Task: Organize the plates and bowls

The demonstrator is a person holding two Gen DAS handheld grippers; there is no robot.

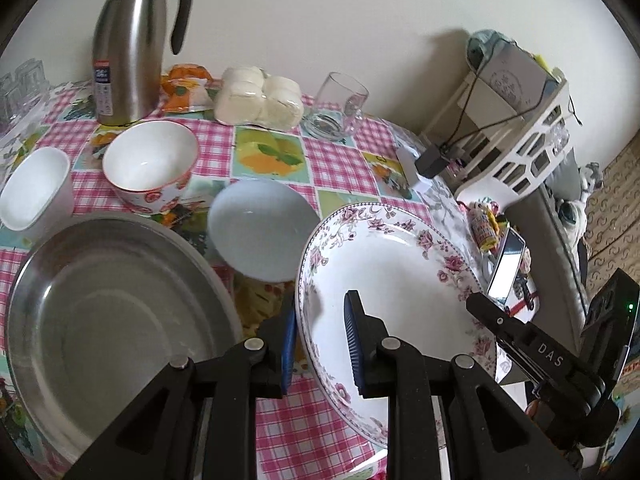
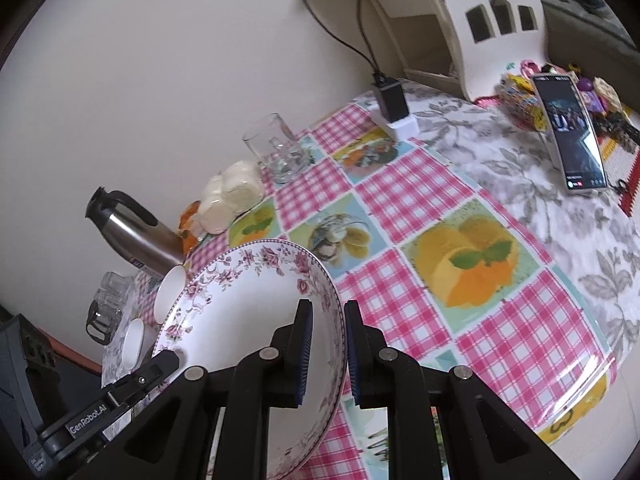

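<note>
Above tablecloth (image 2: 400,300), both tongs (image 1: 320,340) (image 2: 325,344) clamp floral plate (image 1: 392,264) rim

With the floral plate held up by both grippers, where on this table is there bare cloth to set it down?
Widest free patch: the checked cloth between the clear glass mug, the propped phone and the pink-flowered white plate. Crowded on the other side: the steel basin, pale blue bowl, red-patterned bowl and steel flask stand close together.
</note>
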